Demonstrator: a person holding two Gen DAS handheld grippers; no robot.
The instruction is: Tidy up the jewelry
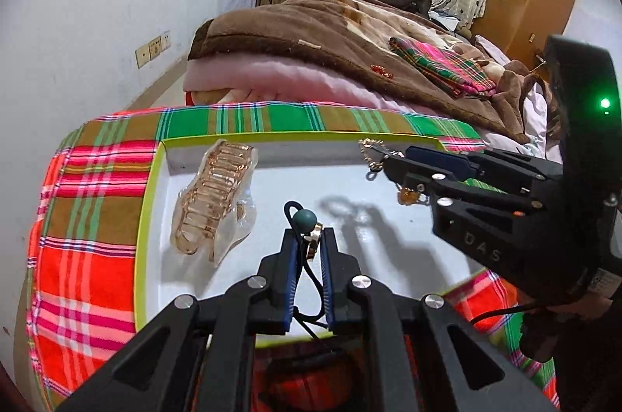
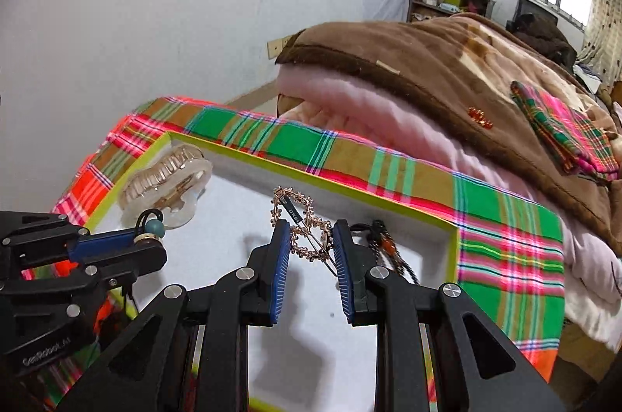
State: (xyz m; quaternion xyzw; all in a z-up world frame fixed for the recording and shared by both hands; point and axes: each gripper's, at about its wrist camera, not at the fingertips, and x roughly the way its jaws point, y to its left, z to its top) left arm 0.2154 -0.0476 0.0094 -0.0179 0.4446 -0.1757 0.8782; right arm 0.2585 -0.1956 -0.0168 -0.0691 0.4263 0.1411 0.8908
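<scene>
A white tray with a lime-green rim [image 1: 149,186] [image 2: 451,248] lies on a plaid cloth. A clear amber hair claw [image 1: 212,202] [image 2: 163,180] lies in its left part. My left gripper [image 1: 309,241] [image 2: 145,237] is shut on a black hair tie with a teal bead [image 1: 305,219] [image 2: 153,227], held above the tray's middle. My right gripper [image 2: 311,237] [image 1: 392,163] is shut on a rose-gold studded hair clip [image 2: 301,231] [image 1: 375,149] above the tray's far right. A dark cord with an orange bead [image 2: 383,244] lies beside the right finger.
The plaid cloth [image 1: 89,202] [image 2: 505,225] covers the surface under the tray. Behind it lie a pink quilt and brown blanket [image 1: 311,38] [image 2: 447,69] with a folded plaid cloth [image 1: 439,65] and a small orange trinket [image 2: 480,118] on top. A white wall stands on the left.
</scene>
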